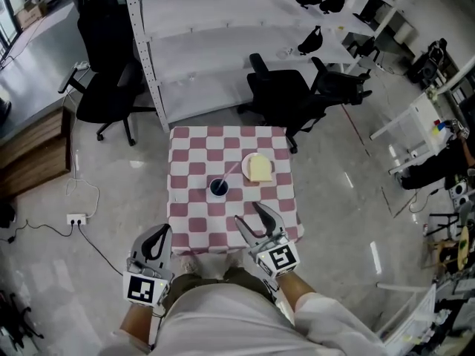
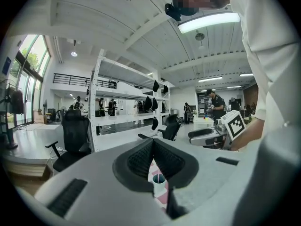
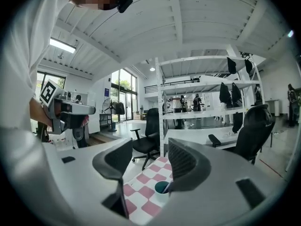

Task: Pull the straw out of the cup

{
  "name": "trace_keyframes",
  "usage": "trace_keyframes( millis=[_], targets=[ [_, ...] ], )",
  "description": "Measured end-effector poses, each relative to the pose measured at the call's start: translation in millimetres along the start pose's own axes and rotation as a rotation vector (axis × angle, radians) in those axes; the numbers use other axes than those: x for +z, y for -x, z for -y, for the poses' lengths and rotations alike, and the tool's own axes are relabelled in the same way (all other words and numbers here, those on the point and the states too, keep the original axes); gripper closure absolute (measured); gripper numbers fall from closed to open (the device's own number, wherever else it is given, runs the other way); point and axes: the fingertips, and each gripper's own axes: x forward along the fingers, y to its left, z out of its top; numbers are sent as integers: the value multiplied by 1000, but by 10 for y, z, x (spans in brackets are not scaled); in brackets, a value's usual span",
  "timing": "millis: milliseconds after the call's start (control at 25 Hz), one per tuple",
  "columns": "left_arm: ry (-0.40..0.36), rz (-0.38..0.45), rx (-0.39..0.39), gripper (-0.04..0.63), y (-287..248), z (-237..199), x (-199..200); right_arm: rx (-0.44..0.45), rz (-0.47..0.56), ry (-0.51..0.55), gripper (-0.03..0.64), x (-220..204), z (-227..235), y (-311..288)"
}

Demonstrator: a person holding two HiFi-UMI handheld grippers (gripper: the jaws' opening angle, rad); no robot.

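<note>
Pale thin straw (image 1: 231,173) leaned in the small white cup (image 1: 218,188) mid-way across the red-and-white checked table (image 1: 193,221), not yet pulled. Near it, the right gripper (image 1: 246,211) hovered wide and empty; the left gripper (image 1: 163,232) was closed at the near-left.

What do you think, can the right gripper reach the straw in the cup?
Probably yes. The right gripper is open over the near edge of the checkered cloth, and nothing stands between it and the cup, where the straw sticks out.
</note>
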Motion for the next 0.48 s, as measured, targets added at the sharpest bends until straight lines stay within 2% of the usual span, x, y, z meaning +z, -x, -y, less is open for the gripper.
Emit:
trace_keyframes(
  millis=[480],
  targets=[
    [20, -24, 49, 591, 49, -31, -3, -3, -46, 4, 385, -303, 269, -376]
  ],
)
